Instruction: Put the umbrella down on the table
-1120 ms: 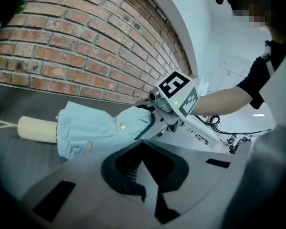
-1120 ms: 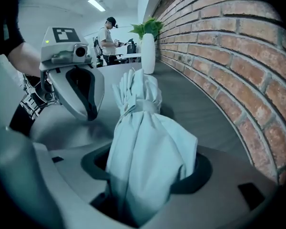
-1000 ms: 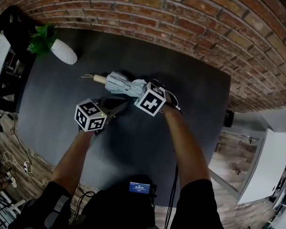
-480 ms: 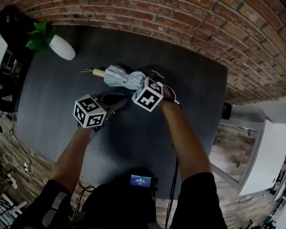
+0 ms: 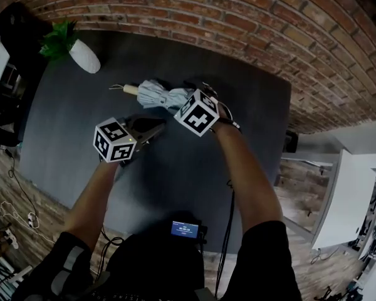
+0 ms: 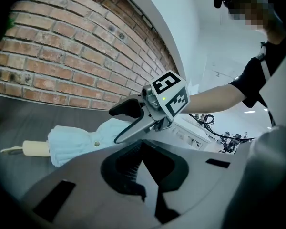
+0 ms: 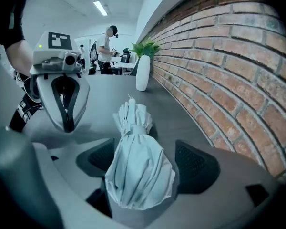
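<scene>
A folded light-blue umbrella (image 5: 161, 96) with a pale wooden handle (image 5: 130, 89) lies on the dark table (image 5: 75, 130), near the brick wall. My right gripper (image 5: 185, 100) hovers over its right end, open. Its jaws have just been opening, and in the right gripper view the umbrella (image 7: 136, 161) lies between the pads (image 7: 194, 165) without touching them. My left gripper (image 5: 159, 129) is just in front of the umbrella, shut and empty. The left gripper view shows the umbrella (image 6: 81, 140) lying flat, with the right gripper (image 6: 120, 125) above it.
A white vase with a green plant (image 5: 81, 58) stands at the table's far left corner. The brick wall (image 5: 238, 17) runs along the table's far edge. A person (image 7: 107, 49) stands far off in the right gripper view. The table's right edge (image 5: 287, 143) drops to a wooden floor.
The right gripper's marker cube has lifted a little away from the umbrella, which stays lying on the table. The left gripper has also risen slightly and drifted left.
</scene>
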{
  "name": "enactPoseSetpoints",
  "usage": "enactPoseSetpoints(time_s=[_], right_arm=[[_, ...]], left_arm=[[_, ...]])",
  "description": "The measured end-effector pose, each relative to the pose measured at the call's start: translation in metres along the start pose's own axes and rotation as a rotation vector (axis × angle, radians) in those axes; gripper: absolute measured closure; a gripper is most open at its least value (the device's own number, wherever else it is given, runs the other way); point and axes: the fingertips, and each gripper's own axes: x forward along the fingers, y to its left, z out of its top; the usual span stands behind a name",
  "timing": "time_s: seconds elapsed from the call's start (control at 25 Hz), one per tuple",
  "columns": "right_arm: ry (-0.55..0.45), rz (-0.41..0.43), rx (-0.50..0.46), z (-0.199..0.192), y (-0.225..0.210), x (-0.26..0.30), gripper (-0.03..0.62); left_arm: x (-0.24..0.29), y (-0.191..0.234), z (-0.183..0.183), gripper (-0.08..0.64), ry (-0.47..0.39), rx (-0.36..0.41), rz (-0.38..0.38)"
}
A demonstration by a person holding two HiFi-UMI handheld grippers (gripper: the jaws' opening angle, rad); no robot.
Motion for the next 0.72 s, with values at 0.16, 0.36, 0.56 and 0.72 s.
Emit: enactPoseSetpoints(time_s=[0.16, 0.36, 0.56, 0.72], right_arm=[[-0.011, -0.042, 0.064, -0.001, -0.001, -0.020, 0.218], [-0.046, -0.080, 0.211, -0.004, 0.005, -0.050, 0.315], [-0.120, -0.190, 0.293, -0.003, 0.010, -0.084, 0.551], [-0.175, -0.216, 0.317, 0.007, 0.031, -0.105, 0.583]], left_arm=[[-0.008, -0.013, 0.004, 0.557, -0.013, 0.012, 0.002], [-0.025, -0.027, 0.005, 0.557, -0.030, 0.022, 0.014], [-0.041, -0.044, 0.004, 0.557, -0.048, 0.033, 0.016], [-0.054, -0.061, 0.003, 0.557, -0.058, 0.048, 0.001]])
